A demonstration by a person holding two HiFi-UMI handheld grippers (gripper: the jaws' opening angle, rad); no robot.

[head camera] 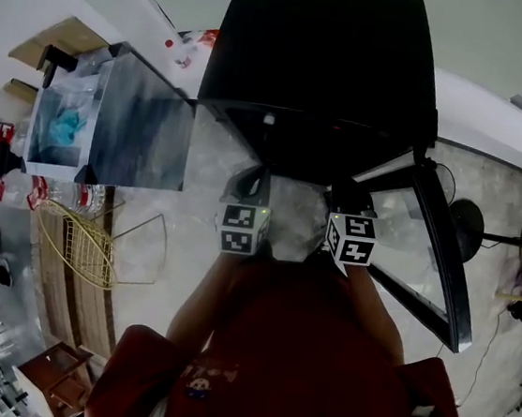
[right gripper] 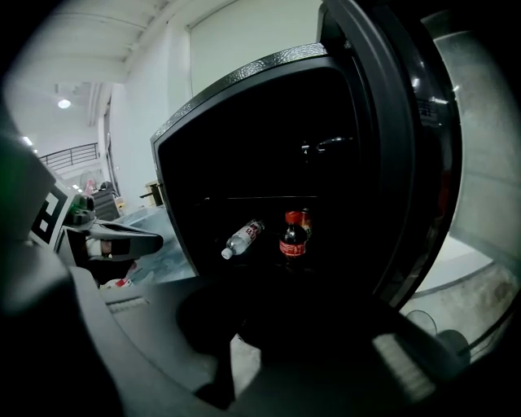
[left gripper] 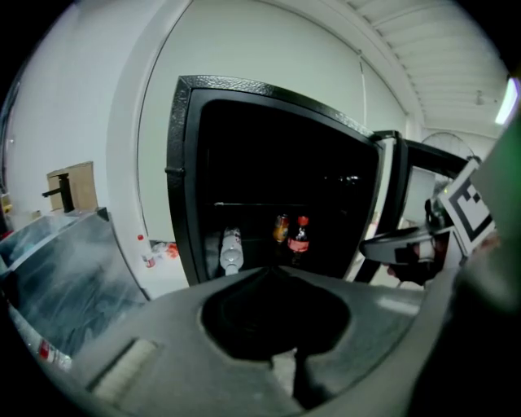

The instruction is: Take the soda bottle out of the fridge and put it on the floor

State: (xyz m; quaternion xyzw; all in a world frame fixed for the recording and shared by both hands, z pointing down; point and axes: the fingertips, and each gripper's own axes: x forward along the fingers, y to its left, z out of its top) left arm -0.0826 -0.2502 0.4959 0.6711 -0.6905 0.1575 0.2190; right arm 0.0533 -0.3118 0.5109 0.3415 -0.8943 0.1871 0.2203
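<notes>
Plastic soda bottle (right gripper: pixel 293 239), twelve o'clock in the fridge (right gripper: pixel 236 77), looks full: heavyish, slick, so I'd take its neck. On the left gripper (left gripper: pixel 271 274) and right gripper (right gripper: pixel 277 285) the jaws are pressed together, empty.

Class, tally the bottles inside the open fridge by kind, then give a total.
Clear water bottle: 1
Dark soda bottle, red cap: 1
Orange bottle behind it: 1
Total: 3

No readable text, label on soda bottle (right gripper: pixel 293 240) too small, water bottle (right gripper: pixel 242 239) label blurred.
</notes>
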